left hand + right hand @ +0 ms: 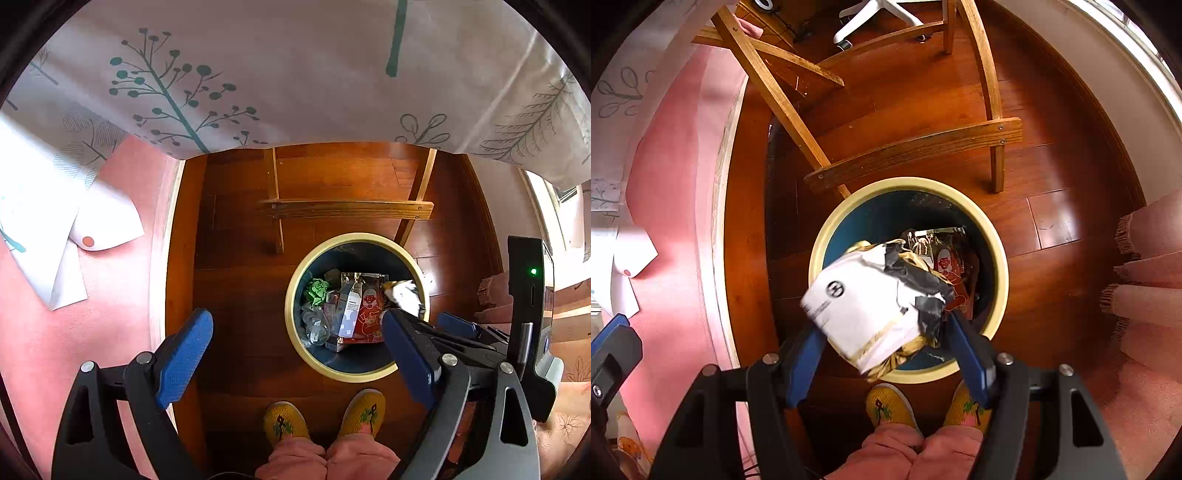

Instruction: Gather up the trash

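Note:
A round bin with a cream rim (295, 291) and blue inside stands on the wood floor; it also shows in the right wrist view (997, 258). It holds a red snack packet (369, 314), a green crumpled wad (317, 291), a clear bottle (316, 326) and other wrappers. My right gripper (886, 336) is shut on a crumpled white, black and gold wrapper (871, 306) and holds it above the bin's near side. My left gripper (295, 354) is open and empty, above the floor left of the bin. The right gripper (424, 325) shows at the right of the left wrist view.
A wooden chair frame (912, 151) stands just behind the bin. A patterned tablecloth (295, 74) hangs over the far side. A pink rug (74, 332) lies left, a fringed pink cloth (1145, 277) right. My yellow slippers (886, 406) are near the bin.

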The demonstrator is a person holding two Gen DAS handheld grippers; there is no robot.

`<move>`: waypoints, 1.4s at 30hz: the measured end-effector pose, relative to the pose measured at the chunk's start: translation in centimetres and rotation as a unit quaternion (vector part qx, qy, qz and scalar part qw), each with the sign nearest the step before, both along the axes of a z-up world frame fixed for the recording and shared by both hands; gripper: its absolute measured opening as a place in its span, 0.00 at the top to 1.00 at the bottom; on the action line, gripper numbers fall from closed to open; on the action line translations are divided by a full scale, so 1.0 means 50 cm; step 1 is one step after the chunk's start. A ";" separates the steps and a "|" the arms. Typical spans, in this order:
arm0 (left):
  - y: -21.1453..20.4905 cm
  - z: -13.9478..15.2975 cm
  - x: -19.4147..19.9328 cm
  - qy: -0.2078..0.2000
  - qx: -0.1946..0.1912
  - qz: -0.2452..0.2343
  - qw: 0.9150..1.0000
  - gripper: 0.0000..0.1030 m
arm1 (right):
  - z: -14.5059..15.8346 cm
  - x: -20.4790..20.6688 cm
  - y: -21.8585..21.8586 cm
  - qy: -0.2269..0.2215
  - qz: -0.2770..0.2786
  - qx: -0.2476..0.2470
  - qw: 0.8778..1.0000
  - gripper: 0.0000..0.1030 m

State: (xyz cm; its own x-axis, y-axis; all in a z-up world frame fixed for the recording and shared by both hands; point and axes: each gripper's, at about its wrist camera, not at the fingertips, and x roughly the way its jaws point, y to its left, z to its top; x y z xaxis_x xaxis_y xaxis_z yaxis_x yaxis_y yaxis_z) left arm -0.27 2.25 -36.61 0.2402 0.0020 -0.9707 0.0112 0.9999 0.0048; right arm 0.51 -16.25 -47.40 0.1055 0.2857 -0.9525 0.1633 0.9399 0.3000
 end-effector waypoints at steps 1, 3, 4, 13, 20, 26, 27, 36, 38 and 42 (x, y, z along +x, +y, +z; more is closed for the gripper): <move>0.001 -0.002 0.002 0.000 -0.001 0.001 1.000 0.11 | 0.004 0.003 0.005 -0.006 0.004 -0.002 1.000 0.23; 0.003 -0.003 0.004 0.000 -0.002 0.002 1.000 0.11 | 0.012 0.005 0.010 -0.016 0.011 -0.012 1.000 0.21; 0.003 -0.002 0.004 0.000 -0.002 0.001 1.000 0.11 | 0.016 0.006 0.011 -0.021 0.012 -0.015 1.000 0.21; 0.005 0.060 0.003 -0.006 -0.006 -0.008 1.000 0.11 | 0.101 0.007 0.011 -0.052 0.005 -0.009 0.999 0.21; 0.003 0.156 -0.001 -0.014 -0.012 -0.013 1.000 0.11 | 0.214 -0.005 0.005 -0.049 -0.008 -0.001 0.999 0.21; 0.011 0.267 0.001 -0.026 -0.014 -0.016 0.999 0.11 | 0.339 -0.014 -0.005 -0.043 -0.011 -0.017 0.999 0.21; 0.014 0.287 0.003 -0.028 -0.015 -0.016 0.999 0.11 | 0.363 -0.015 -0.006 -0.045 -0.010 -0.019 0.999 0.21; 0.023 0.499 0.015 -0.077 -0.021 -0.011 0.997 0.11 | 0.594 -0.013 -0.003 -0.097 0.024 -0.058 0.993 0.21; 0.026 0.542 0.016 -0.088 -0.020 -0.008 0.996 0.11 | 0.644 -0.008 -0.003 -0.112 0.030 -0.065 0.991 0.21; 0.031 0.616 0.015 -0.106 -0.023 0.002 0.994 0.11 | 0.723 0.001 -0.005 -0.133 0.036 -0.094 0.986 0.21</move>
State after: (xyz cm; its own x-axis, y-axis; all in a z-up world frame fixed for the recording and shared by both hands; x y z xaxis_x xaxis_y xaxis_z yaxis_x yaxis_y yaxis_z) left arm 0.46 3.82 -5.81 0.4401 -0.0398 -0.8971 0.0115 0.9992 -0.0386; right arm 0.54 -16.48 -11.23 0.3439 0.1229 -0.9309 0.0329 0.9892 0.1427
